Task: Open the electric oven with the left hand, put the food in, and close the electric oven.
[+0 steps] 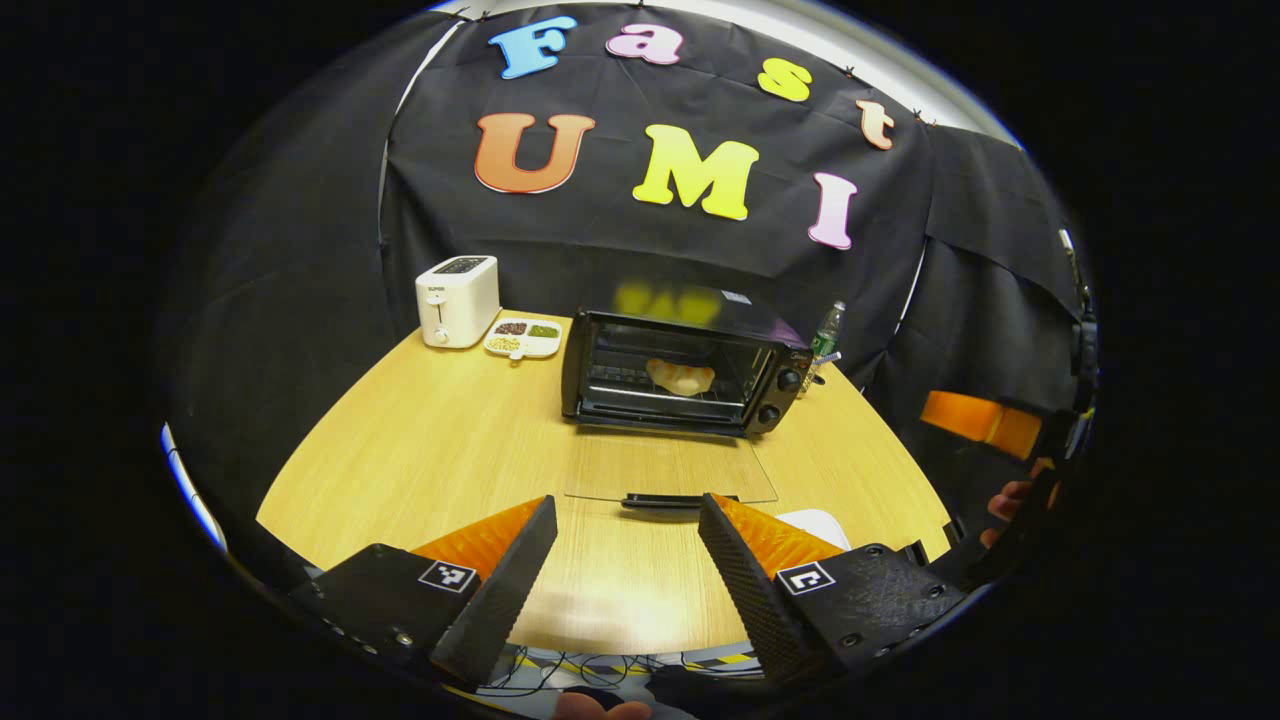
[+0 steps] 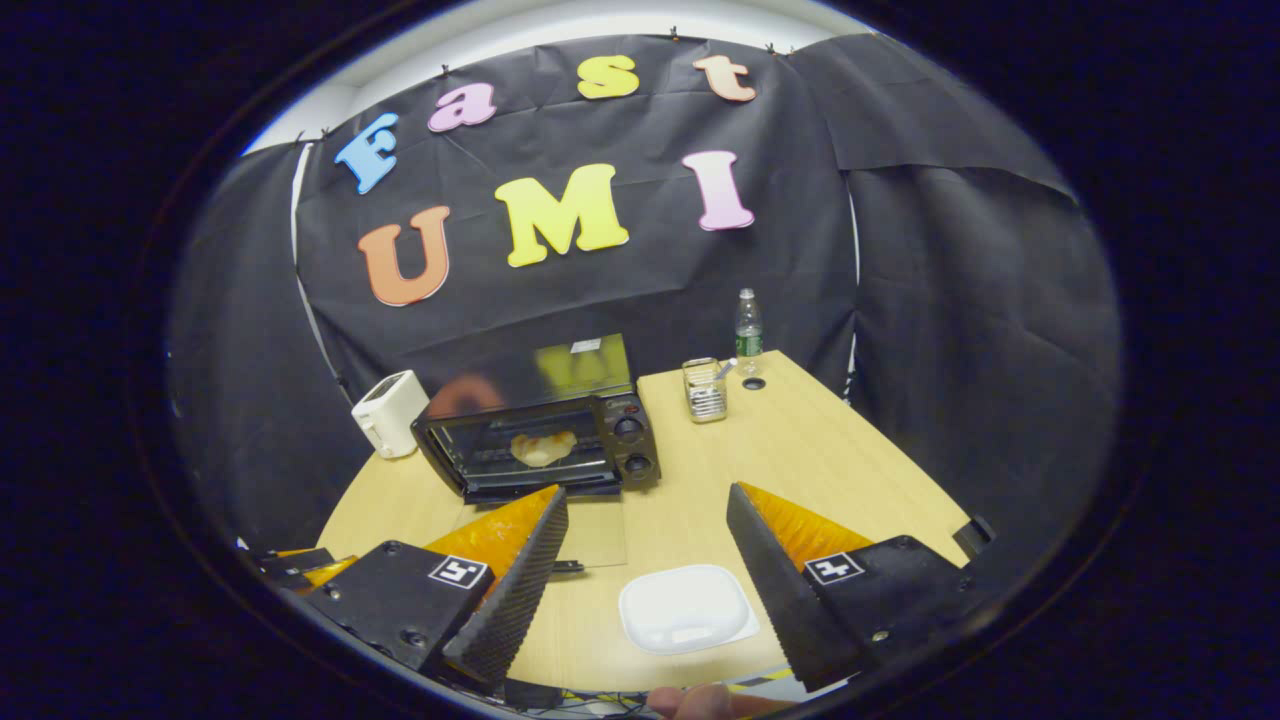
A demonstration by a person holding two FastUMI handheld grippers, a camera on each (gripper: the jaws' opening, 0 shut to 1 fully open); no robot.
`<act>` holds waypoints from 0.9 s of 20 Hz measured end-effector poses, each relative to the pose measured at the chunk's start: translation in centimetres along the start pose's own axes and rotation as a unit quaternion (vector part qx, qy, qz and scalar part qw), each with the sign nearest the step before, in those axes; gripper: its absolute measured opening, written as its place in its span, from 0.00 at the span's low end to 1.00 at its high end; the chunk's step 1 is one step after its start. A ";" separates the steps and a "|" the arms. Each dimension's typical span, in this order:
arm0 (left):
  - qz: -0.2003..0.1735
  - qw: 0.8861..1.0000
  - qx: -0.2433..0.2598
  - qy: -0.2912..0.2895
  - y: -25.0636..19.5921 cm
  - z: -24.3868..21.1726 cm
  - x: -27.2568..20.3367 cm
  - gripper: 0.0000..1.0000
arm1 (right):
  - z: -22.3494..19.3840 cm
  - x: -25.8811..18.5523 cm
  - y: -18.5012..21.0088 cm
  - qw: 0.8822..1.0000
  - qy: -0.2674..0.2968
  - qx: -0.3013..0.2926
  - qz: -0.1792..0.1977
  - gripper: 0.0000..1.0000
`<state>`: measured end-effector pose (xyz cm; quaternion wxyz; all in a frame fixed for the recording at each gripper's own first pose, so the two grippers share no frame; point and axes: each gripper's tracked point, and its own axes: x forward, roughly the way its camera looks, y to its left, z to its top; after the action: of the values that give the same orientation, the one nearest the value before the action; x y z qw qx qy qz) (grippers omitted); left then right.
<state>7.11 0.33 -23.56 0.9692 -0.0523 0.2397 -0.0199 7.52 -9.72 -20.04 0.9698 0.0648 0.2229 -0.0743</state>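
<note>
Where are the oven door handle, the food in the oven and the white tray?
oven door handle [image 1: 668, 500], left gripper view, middle of the bar.
food [image 1: 680, 376], left gripper view, centre of the piece on the rack.
white tray [image 2: 685, 607], right gripper view, its bare floor.

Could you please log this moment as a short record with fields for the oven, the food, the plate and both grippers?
oven: on the table, door folded down flat
food: on the rack inside the oven
plate: white, bare, near table edge
left gripper: open, holding nothing, facing the door handle
right gripper: open, over the plate
</note>
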 end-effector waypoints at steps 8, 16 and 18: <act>-0.014 0.999 0.006 0.033 -3.8 -7.6 7.2 0.95 | -1.9 -2.3 -4.9 0.998 0.025 -0.050 -0.035 1.00; -0.011 0.998 0.015 0.058 -5.6 -11.9 13.4 0.95 | -3.5 -2.5 -8.5 0.994 0.053 -0.088 -0.048 0.97; -0.006 0.997 0.021 0.069 -5.8 -12.5 14.7 0.95 | -3.3 -2.5 -9.1 0.993 0.053 -0.092 -0.051 0.97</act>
<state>14.20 -7.56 -40.66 0.9512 -0.0316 0.3051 -0.0339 2.33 -17.82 -22.71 0.9535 -0.0326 0.2827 -0.0993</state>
